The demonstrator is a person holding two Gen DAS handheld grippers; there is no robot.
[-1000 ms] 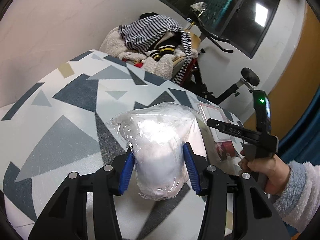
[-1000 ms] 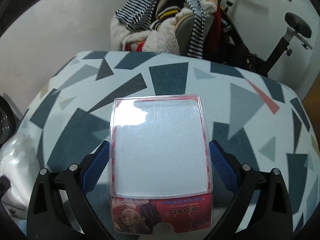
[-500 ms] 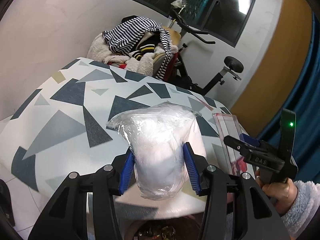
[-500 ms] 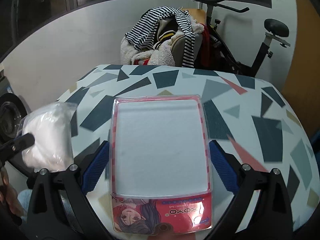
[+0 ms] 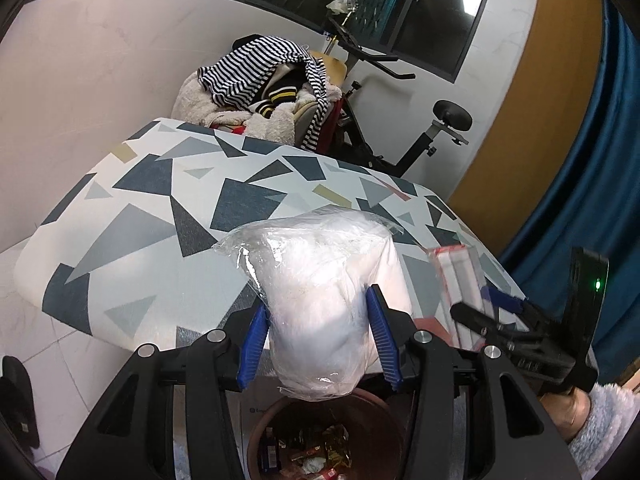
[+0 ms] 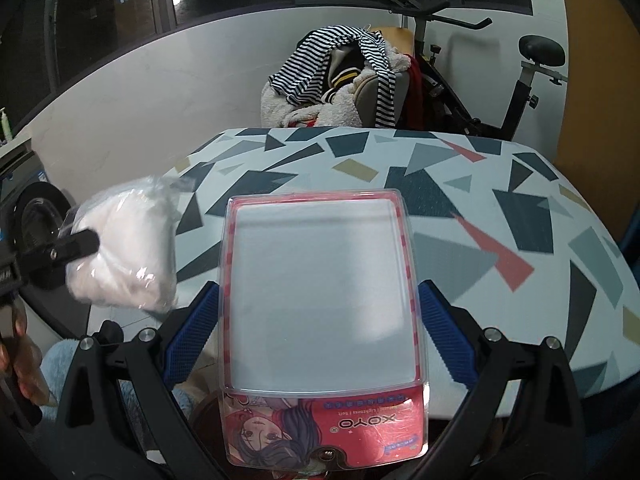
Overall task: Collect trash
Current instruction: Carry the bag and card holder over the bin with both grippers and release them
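Beyond the patterned table [image 5: 168,200], the bin [image 5: 384,420] shows only its brown rim and some wrappers between the left gripper's arms. Straight above the bin, the left gripper [image 5: 318,340] pinches a clear plastic bag [image 5: 320,280] of white stuff, half-closed, long axis pointing away toward the table. Right of the bin, the right gripper [image 6: 320,336] clamps an empty plastic package [image 6: 322,292] widely by its long edges, card end nearest the camera, lower edge cut off.
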